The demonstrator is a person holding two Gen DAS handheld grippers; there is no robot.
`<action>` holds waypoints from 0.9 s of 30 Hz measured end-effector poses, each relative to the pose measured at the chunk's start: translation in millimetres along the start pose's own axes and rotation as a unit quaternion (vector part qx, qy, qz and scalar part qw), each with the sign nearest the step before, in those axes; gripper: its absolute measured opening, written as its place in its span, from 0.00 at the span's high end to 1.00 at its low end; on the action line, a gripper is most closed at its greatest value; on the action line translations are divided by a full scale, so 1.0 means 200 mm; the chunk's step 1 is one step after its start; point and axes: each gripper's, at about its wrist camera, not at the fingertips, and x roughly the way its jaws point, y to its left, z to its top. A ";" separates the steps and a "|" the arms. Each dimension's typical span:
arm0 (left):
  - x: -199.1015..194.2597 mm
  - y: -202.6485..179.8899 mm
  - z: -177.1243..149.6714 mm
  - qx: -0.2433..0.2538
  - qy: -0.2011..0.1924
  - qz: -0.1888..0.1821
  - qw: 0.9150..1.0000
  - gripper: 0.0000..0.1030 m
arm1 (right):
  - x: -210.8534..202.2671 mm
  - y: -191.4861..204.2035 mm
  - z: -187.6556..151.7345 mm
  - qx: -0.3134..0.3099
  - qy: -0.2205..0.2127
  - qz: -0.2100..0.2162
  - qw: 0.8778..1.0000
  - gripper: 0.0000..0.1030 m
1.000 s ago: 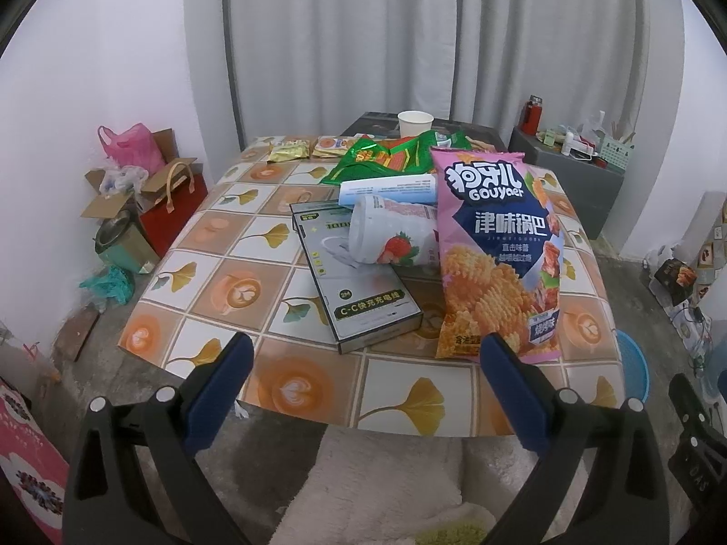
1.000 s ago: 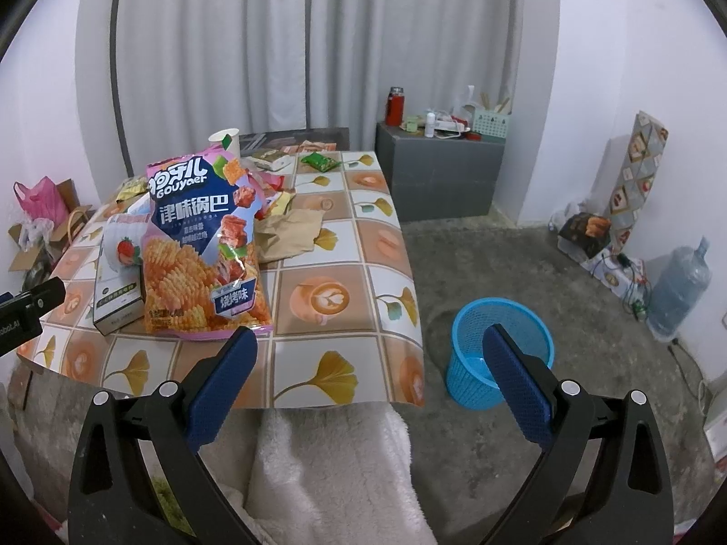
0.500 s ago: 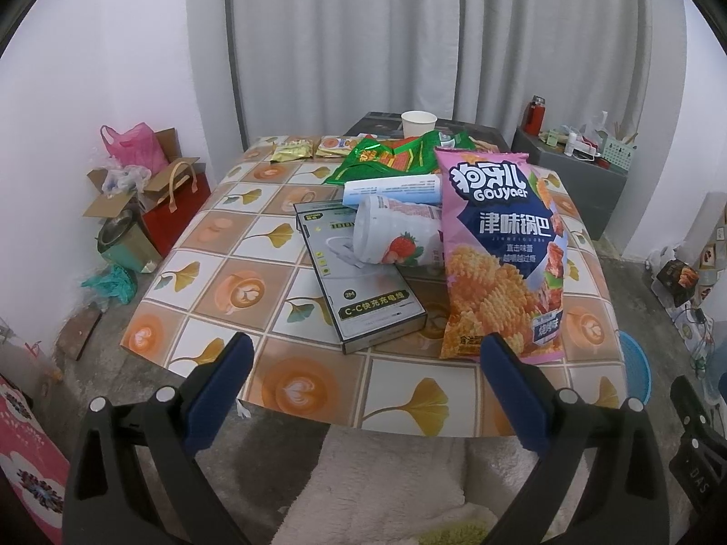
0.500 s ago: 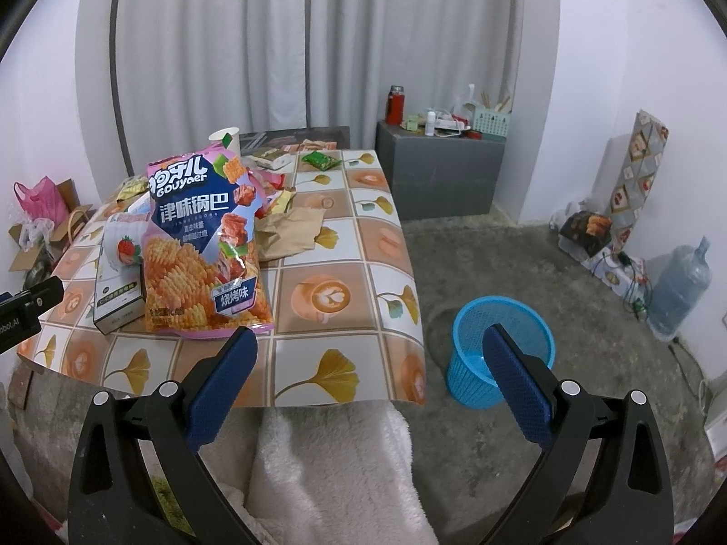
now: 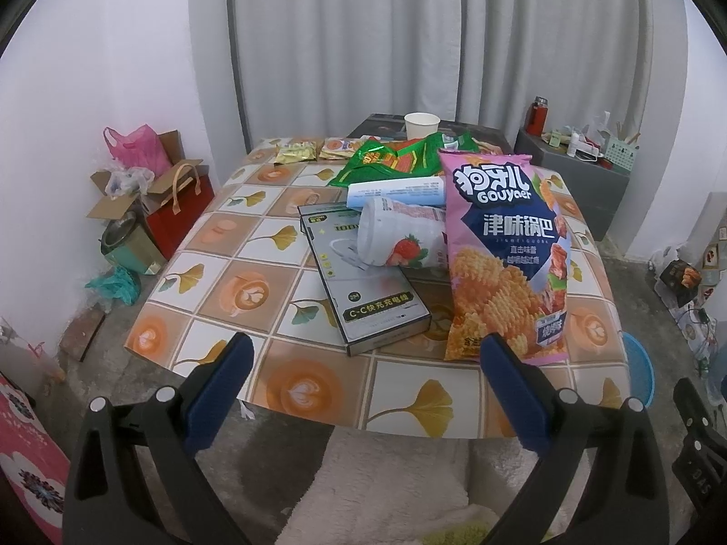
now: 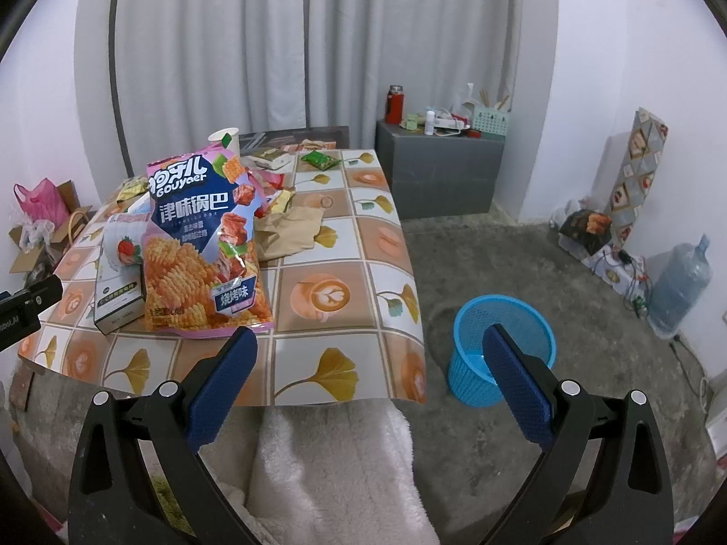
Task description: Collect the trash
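Blue basket (image 6: 502,345) whole in right view; left view clips it (image 5: 640,374).

Pale grey curtains (image 6: 318,41) hang in long folds across the back of the room, filling the upper centre of both views. White walls (image 5: 91,68) curve away on either side. The floor (image 6: 522,272) is rough grey concrete — scuffed and bare at the right. A low grey cabinet (image 6: 440,172) stands at centre right against the curtain, its top cluttered with small items. At far right a large water jug (image 6: 681,281) sits by the wall; the light is soft, even.
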 end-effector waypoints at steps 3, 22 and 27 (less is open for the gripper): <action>0.00 0.01 0.00 0.000 0.000 0.001 1.000 0.05 | 0.00 0.00 0.00 0.000 -0.001 0.000 1.000 0.08; 0.00 0.05 0.01 0.001 -0.001 0.007 1.000 0.05 | 0.01 0.01 0.00 0.001 0.000 0.000 1.000 0.08; 0.00 0.09 0.02 0.001 -0.001 0.011 1.000 0.05 | 0.02 0.01 0.00 0.001 0.000 0.000 1.000 0.08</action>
